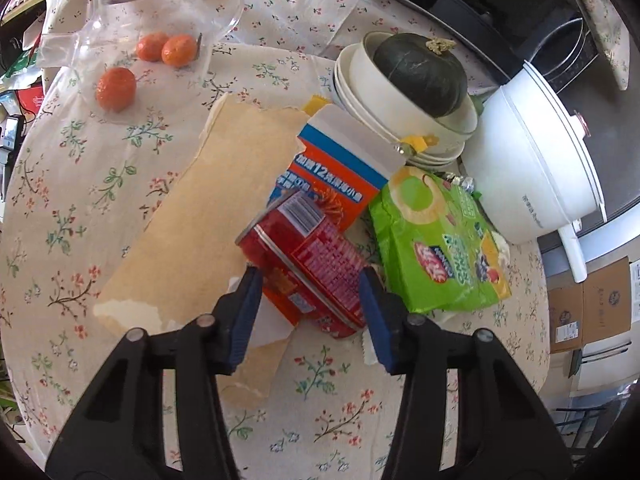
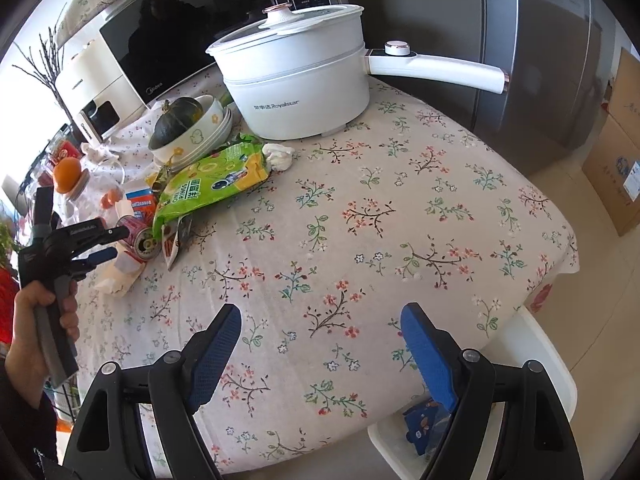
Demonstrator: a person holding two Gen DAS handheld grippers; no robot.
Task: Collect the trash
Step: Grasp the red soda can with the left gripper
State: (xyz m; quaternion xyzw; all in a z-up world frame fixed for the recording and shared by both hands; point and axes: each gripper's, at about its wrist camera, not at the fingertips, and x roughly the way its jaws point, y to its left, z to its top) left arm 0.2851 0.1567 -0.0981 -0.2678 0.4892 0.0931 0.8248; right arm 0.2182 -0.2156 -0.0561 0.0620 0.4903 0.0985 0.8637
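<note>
Can (image 1: 304, 264) between left tongs (image 1: 310, 280), contact unclear | right tongs (image 2: 320, 332) spread, empty

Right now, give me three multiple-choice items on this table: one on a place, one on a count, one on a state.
1. Where is the dark green squash?
A. in the stacked white bowls
B. on the white electric pot
C. on the torn brown cardboard

2. How many small orange fruits lie beside the glass jug?
A. one
B. three
C. five

3. The left gripper jaws are:
A. shut on nothing
B. around the red drink can
C. gripping the green snack bag

A: squash sits in the top bowl.
B: three visible.
B: blue pads flank the can.
</note>
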